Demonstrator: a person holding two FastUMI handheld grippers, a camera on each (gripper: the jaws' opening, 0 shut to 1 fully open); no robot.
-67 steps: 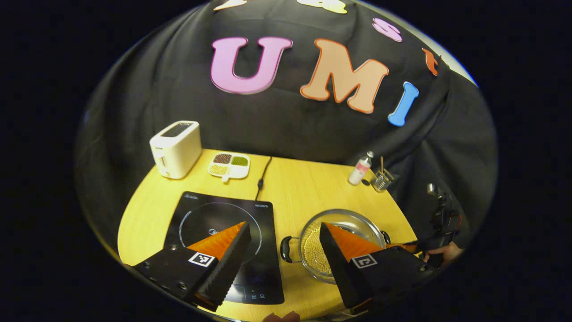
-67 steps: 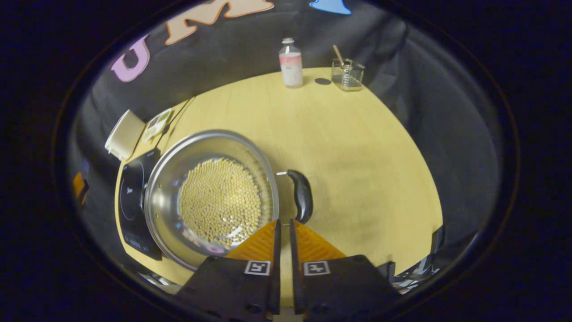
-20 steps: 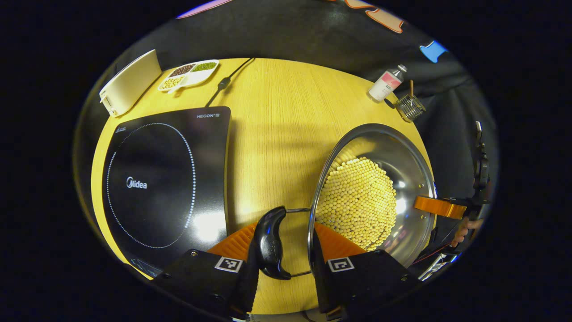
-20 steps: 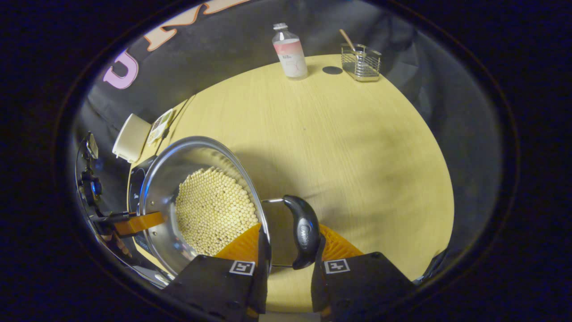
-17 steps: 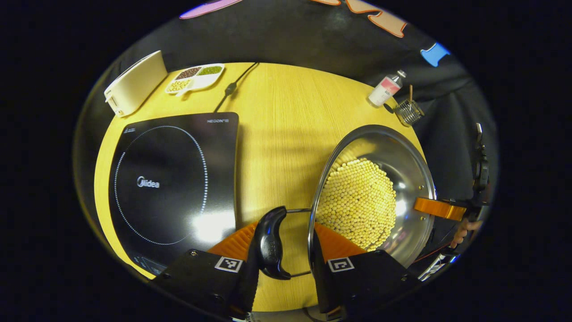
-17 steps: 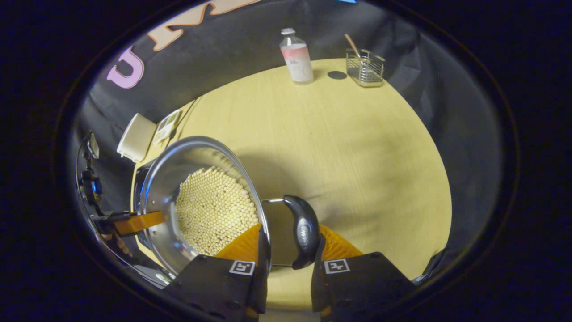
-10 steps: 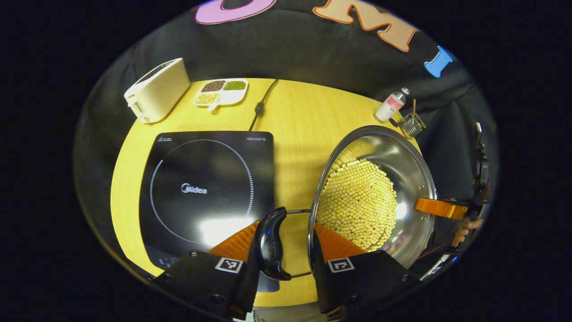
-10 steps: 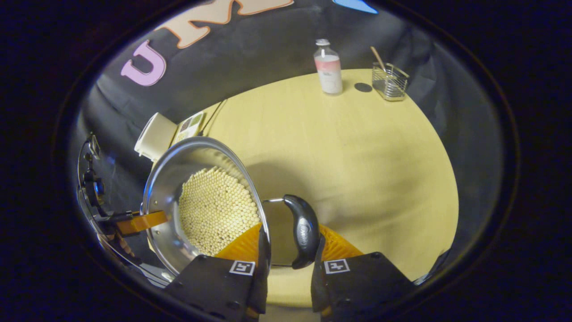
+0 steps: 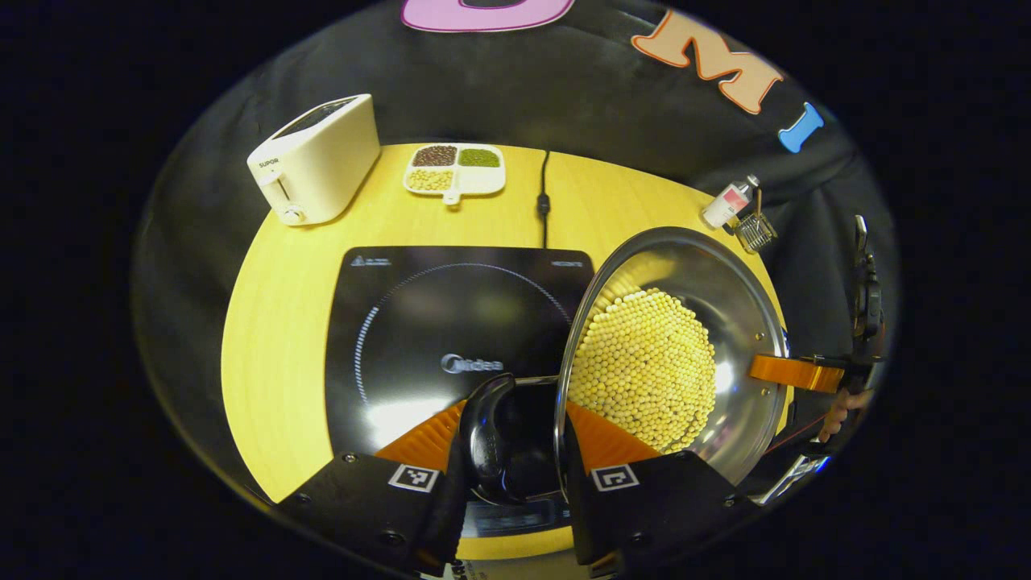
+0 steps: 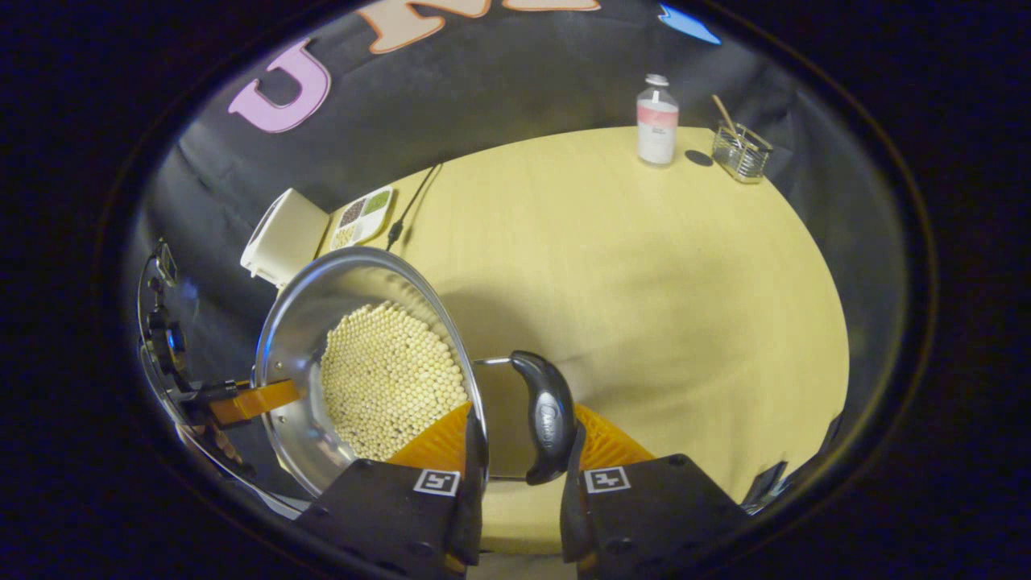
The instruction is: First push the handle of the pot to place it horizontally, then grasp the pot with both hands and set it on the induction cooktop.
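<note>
A steel pot filled with pale yellow beads hangs between my two grippers, above the table. My left gripper is shut on the pot's black left handle, one finger outside it and the other at the pot wall. My right gripper is shut the same way on the black right handle. The black induction cooktop lies under the left handle and the pot's left edge. The right gripper also shows across the pot. The left gripper shows beyond the pot.
A white toaster and a divided dish of beans stand behind the cooktop, whose cable runs to the back edge. A bottle and a wire holder stand at the back right of the yellow table.
Both grippers took hold of the pot's handles and lifted it. Over the last second the pot has travelled left, so the cooktop now lies beneath its left handle.
</note>
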